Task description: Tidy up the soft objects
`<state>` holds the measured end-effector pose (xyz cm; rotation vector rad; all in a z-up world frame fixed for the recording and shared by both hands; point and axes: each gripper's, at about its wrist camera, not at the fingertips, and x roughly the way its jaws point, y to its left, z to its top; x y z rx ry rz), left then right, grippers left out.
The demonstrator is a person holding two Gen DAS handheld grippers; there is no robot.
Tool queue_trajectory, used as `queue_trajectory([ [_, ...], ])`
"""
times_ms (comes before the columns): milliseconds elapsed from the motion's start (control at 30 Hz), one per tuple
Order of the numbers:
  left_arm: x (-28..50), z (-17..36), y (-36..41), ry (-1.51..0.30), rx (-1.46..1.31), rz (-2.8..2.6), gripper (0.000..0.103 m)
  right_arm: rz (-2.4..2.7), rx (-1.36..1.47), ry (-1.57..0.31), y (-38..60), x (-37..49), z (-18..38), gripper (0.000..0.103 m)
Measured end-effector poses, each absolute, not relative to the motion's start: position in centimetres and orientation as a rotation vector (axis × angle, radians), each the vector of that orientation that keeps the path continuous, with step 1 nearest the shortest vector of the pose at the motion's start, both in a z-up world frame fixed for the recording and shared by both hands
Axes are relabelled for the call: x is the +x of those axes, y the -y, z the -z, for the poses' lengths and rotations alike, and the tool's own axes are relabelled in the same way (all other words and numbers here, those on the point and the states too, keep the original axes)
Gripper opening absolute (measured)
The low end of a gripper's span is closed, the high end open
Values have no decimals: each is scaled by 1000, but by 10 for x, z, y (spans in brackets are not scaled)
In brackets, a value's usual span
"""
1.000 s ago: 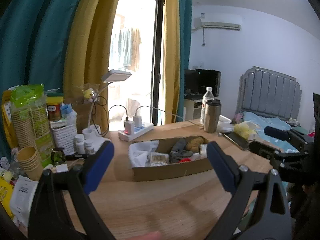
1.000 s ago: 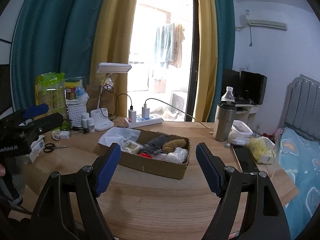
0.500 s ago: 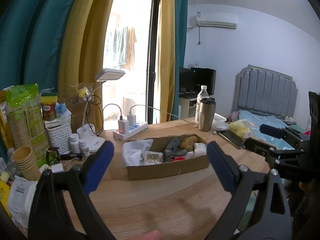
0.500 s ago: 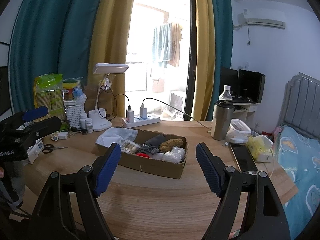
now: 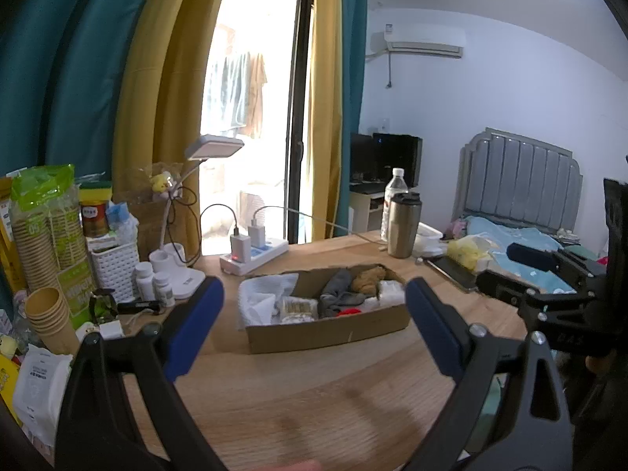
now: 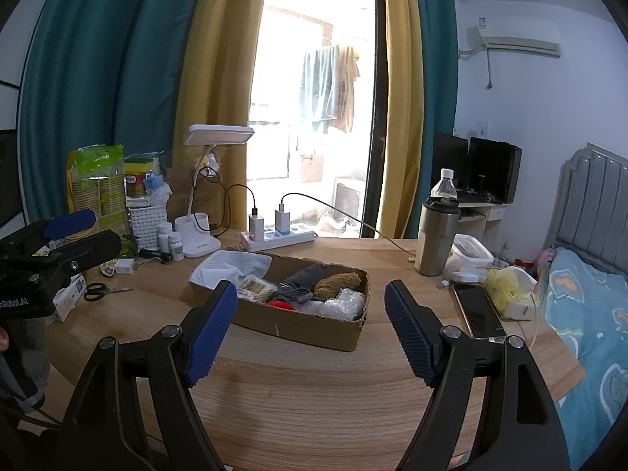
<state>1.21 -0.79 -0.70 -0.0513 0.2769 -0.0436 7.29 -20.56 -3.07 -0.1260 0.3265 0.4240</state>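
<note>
Blue-padded and spread wide with nothing between the pads, the left gripper [image 5: 314, 322] hangs above bare wood, and the right gripper [image 6: 310, 325] is held the same way, fingers well apart and empty. Over the last second both views have drifted only a little: the cardboard box [image 5: 325, 331] has slid slightly within each view while keeping much the same size, so the hands are hovering and re-aiming, not closing in. Inside the box lie the soft objects: a grey sock [image 6: 302, 278], a brown plush piece [image 6: 337, 282], a red scrap [image 6: 280, 305], bubble wrap [image 6: 345, 300], a packet of cotton swabs [image 6: 255, 286], and a white cloth [image 6: 231, 267] draped over the far-left rim. Nothing soft lies loose on the table [image 6: 314, 400] before the box. That fits either a sorted box with the hands retreating, or a full box waiting to be unpacked; the small drift does not settle which
</note>
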Motion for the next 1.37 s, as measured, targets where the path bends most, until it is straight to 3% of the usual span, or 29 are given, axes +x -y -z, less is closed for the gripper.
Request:
queue_trajectory([
  [1367,11,7,7,-275,-50,46,95,-438,-132,-339,200,74,32,81],
])
